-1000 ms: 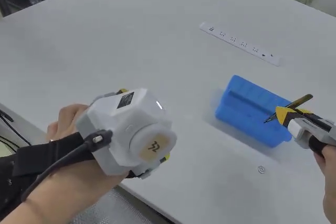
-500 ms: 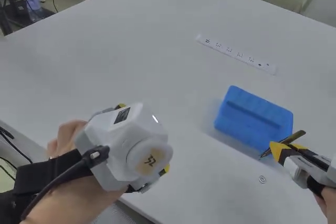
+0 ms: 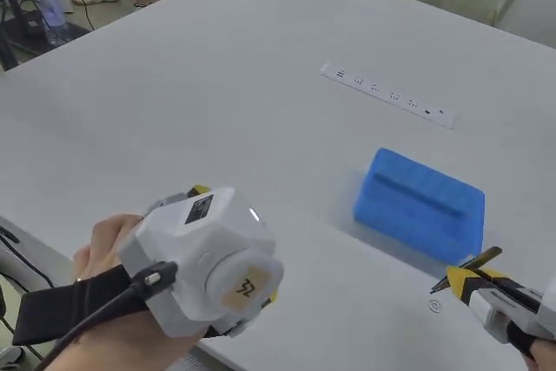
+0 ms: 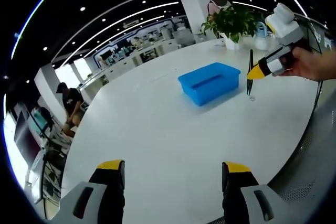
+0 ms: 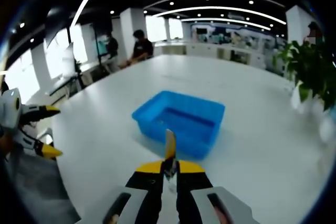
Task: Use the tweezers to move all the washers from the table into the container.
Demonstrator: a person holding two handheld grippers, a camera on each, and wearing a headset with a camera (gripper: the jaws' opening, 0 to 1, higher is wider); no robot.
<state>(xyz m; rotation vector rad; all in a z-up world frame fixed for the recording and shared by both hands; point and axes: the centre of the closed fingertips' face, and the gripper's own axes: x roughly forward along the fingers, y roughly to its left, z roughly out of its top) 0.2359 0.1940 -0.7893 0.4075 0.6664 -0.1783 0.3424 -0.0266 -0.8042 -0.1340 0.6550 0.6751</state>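
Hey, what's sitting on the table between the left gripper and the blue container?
Nothing. In the left gripper view, bare table runs from the left hand-held gripper to the container.

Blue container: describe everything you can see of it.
The blue container is a shallow, rectangular, open-topped tray, plastic by its look, with a raised rim and rounded corners. It sits flat and upright on the white table, touching nothing else. In the right gripper view its floor looks bare, with no washers visible inside. The tweezers hang beside its near wall, apart from it.
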